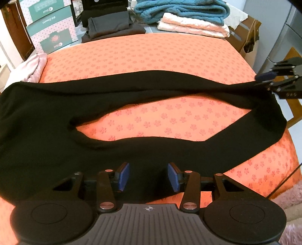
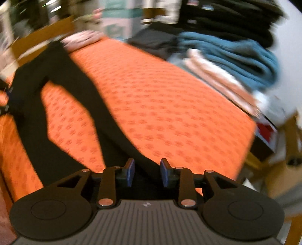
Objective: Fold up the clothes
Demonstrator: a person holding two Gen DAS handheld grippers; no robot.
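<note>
Blue-padded jaws of the left gripper [image 1: 148, 176] stand apart, released, poised over the near leg of the black leggings [image 1: 47, 116], with dark cloth lying between and beneath the pads but nothing pinched. These leggings sprawl across the orange flower-print mat [image 1: 151, 56], waist end at the mat's left, two legs running rightward with a wedge of mat showing between them. At the far right of the left wrist view, the right gripper [image 1: 269, 80] sits at the tip of the far leg, its pads seemingly nipped on the hem, though its own blurred view shows the pads some way apart over the cloth, so I cannot tell its hold for certain. Beyond the mat sit folded stacks: a teal knit [image 1: 183, 9] on pink cloth [image 1: 192, 26], and a dark grey pile [image 1: 111, 24].

Judging by the splayed legs, the step in hand is laying one leg over the other. Next, the left gripper needs to close on fabric near the waist while the far leg is carried over the near one, edges matched.
</note>
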